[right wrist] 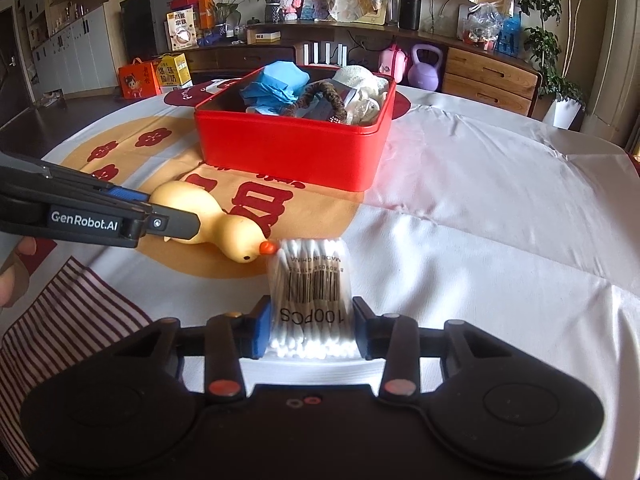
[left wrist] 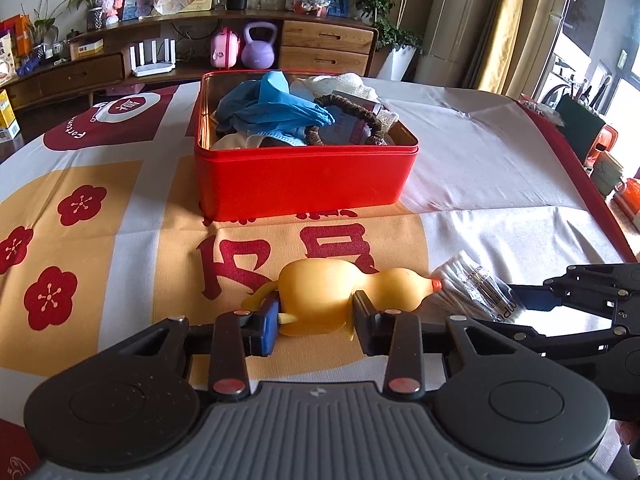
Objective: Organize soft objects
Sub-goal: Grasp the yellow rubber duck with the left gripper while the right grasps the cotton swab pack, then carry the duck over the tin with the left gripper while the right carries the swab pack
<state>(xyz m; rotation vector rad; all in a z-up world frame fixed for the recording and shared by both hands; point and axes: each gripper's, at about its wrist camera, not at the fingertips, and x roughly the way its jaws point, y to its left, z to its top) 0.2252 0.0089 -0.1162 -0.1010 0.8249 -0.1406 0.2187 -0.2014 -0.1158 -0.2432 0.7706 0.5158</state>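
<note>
A yellow rubber duck [left wrist: 320, 292] lies on its side on the tablecloth, beak to the right. My left gripper [left wrist: 316, 318] is shut on the duck's body; the duck also shows in the right wrist view [right wrist: 216, 224]. A clear pack of cotton swabs [right wrist: 310, 292] lies just right of the duck's beak. My right gripper [right wrist: 310, 328] is shut on the pack's near end. The pack also shows in the left wrist view [left wrist: 468, 288]. A red tin box [left wrist: 304, 176] stands beyond, holding blue gloves [left wrist: 272, 108], a brown hair band [left wrist: 348, 120] and white cloth.
The table carries a white, orange and red printed cloth [left wrist: 100, 240]. Behind the table stands a wooden sideboard [left wrist: 320, 44] with a purple kettlebell [left wrist: 259, 48] and a pink case. The table edge runs along the right [left wrist: 580, 176].
</note>
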